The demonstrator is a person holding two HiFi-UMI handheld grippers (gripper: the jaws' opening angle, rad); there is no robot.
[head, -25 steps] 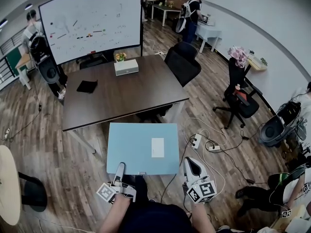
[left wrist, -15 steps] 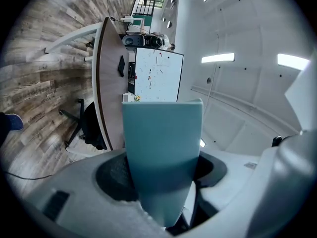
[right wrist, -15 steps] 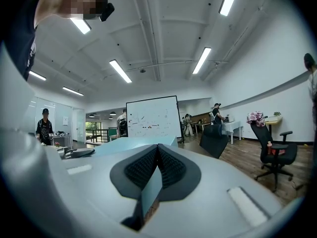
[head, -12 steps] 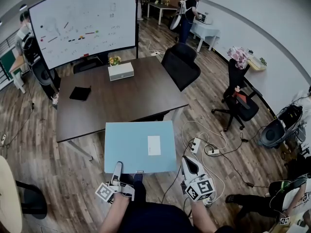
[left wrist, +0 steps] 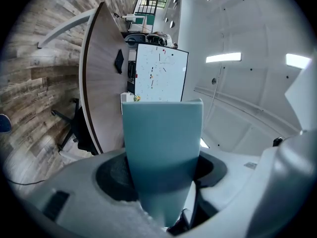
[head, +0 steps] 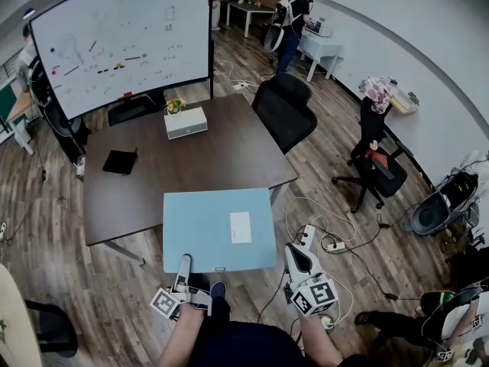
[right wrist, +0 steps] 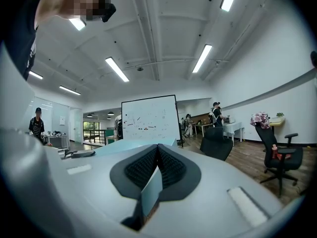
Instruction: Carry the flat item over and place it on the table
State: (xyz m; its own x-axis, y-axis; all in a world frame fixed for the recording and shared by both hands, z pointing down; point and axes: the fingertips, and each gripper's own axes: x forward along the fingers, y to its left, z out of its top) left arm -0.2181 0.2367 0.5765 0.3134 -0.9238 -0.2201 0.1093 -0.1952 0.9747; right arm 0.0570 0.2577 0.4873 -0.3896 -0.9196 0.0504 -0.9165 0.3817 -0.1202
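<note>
A flat light-blue board (head: 206, 232) with a white label is held level in front of me. Its far part lies over the front edge of the dark brown table (head: 191, 163). My left gripper (head: 183, 272) is shut on the board's near edge toward the left corner. In the left gripper view the board (left wrist: 161, 133) runs out from between the dark pads of that gripper (left wrist: 163, 175). My right gripper (head: 296, 260) is at the near right corner. There a thin blue edge of the board (right wrist: 150, 192) is pinched between the ribbed pads of the gripper (right wrist: 156, 175).
On the table stand a white box (head: 186, 122) at the far side and a black flat thing (head: 120, 161) at the left. A black office chair (head: 284, 112) stands at the table's right corner. A whiteboard (head: 122, 40) stands behind. Power strips and cables (head: 313, 239) lie on the floor at the right.
The table has come nearer and the board now reaches farther over its front edge. Both grippers keep the same hold on the board.
</note>
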